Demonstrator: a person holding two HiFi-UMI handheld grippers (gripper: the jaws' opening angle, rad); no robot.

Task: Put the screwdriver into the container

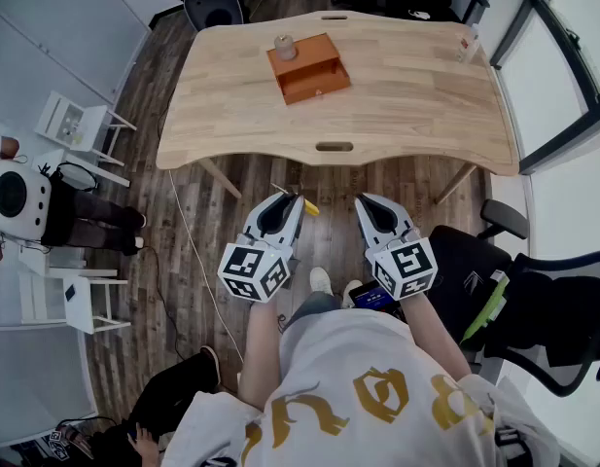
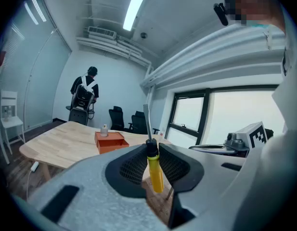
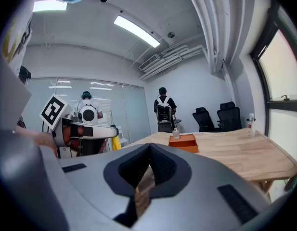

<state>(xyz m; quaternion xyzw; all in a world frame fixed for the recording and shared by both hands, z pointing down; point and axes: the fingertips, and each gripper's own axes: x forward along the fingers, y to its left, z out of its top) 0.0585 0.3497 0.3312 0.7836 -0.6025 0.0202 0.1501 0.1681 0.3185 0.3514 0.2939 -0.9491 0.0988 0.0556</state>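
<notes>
A yellow-handled screwdriver with a black collar stands upright, its metal blade pointing up, clamped in my left gripper. In the head view its yellow handle end sticks out beside the left gripper, below the table's near edge. The orange container lies on the far middle of the wooden table, with a small jar at its back corner. It shows small in the left gripper view, container, and the right gripper view, container. My right gripper is shut and empty, its jaws meeting.
A black office chair stands close on my right. White shelving and a round-faced machine are on the left. A bottle stands at the table's far right. A person with a backpack stands beyond the table, with chairs by the window.
</notes>
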